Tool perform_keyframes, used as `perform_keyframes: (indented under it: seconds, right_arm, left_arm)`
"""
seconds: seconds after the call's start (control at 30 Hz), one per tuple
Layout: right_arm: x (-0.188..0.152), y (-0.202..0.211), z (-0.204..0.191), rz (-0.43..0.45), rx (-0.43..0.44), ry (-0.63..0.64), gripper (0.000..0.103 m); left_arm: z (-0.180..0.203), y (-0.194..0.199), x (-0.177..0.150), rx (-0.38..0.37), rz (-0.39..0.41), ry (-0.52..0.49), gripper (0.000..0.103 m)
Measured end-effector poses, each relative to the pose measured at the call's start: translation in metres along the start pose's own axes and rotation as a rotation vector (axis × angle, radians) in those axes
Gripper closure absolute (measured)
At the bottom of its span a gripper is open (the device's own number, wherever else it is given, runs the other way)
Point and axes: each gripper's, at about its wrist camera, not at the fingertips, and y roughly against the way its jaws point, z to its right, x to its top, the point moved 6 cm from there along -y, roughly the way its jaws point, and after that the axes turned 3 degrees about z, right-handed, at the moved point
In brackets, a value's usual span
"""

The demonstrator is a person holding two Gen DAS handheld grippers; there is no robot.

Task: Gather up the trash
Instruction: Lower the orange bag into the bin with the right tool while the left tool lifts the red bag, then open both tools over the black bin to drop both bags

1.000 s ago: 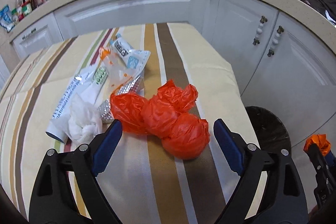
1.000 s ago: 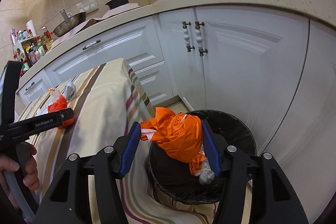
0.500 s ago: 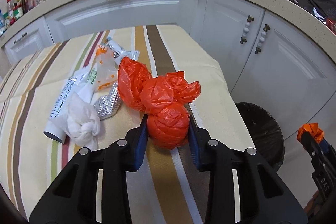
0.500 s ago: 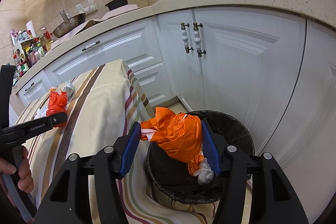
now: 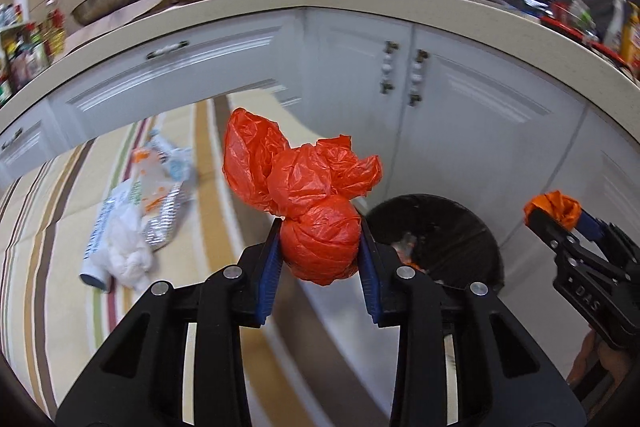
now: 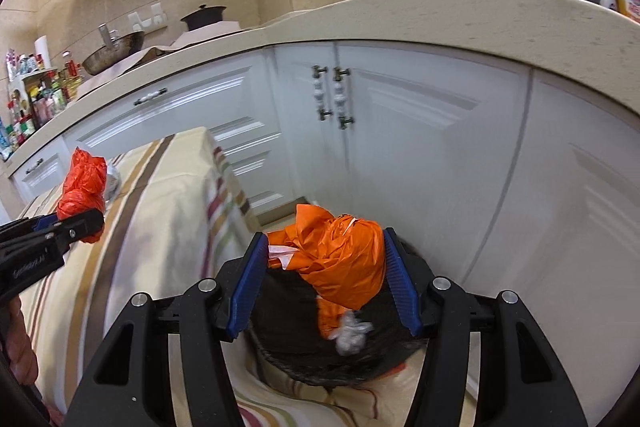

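- The left gripper [image 5: 320, 247] has its jaws pinching a red bag [image 5: 316, 215]. The blue pads [image 5: 267, 275] press on the round bottom part of the bag.
- The crinkly top of the red bag sticks up above the jaws. The bag is lifted off the desk [image 5: 52, 307], near its right edge, with the bin just past it.
- The desk has a striped cloth [image 5: 208, 227] on it. More trash lies on the cloth to the left: a white tube [image 5: 96, 251], a white wad [image 5: 128, 251], a shiny silver wrapper [image 5: 164, 223] and a see-through wrapper [image 5: 160, 163]. They lie close together, some touching. This part is blurry.
- The right gripper [image 6: 326, 267] has its jaws pinching an orange bag [image 6: 344, 259]. A small white clump [image 6: 350, 331] hangs below it.
- The orange bag is held right over the black bin [image 6: 296, 351], above its open top.
- The bin stands on the floor just beside the desk, in front of white cupboard doors [image 6: 420, 147].
- From the left camera, the bin [image 5: 436, 231] shows some scraps inside, too small to tell what they are.
- From the right camera, the left gripper [image 6: 86, 223] and its red bag [image 6: 82, 187] are over the desk on the left.
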Motion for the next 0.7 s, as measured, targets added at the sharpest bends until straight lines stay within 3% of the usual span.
perform_keyframes:
  seconds: [0.3, 0.33, 0.37, 0.4, 0.7]
  right_arm:
    - [0.015, -0.006, 0.025, 0.021, -0.055, 0.007, 0.046]
    - [0.017, -0.009, 0.026, 0.022, -0.052, 0.01, 0.045]
    - [0.019, -0.013, 0.027, 0.024, -0.049, 0.012, 0.041]
    - [0.021, -0.016, 0.028, 0.025, -0.055, 0.013, 0.04]
    - [0.027, -0.021, 0.027, 0.034, -0.066, 0.002, 0.038]
  left_arm:
    - [0.073, -0.029, 0.009, -0.104, -0.022, -0.12, 0.068]
    - [0.078, -0.032, 0.01, -0.109, -0.027, -0.126, 0.063]
    - [0.083, -0.037, 0.012, -0.109, -0.033, -0.134, 0.049]
    - [0.085, -0.04, 0.013, -0.103, -0.031, -0.135, 0.043]
    - [0.069, -0.043, 0.022, -0.077, -0.024, -0.092, 0.035]
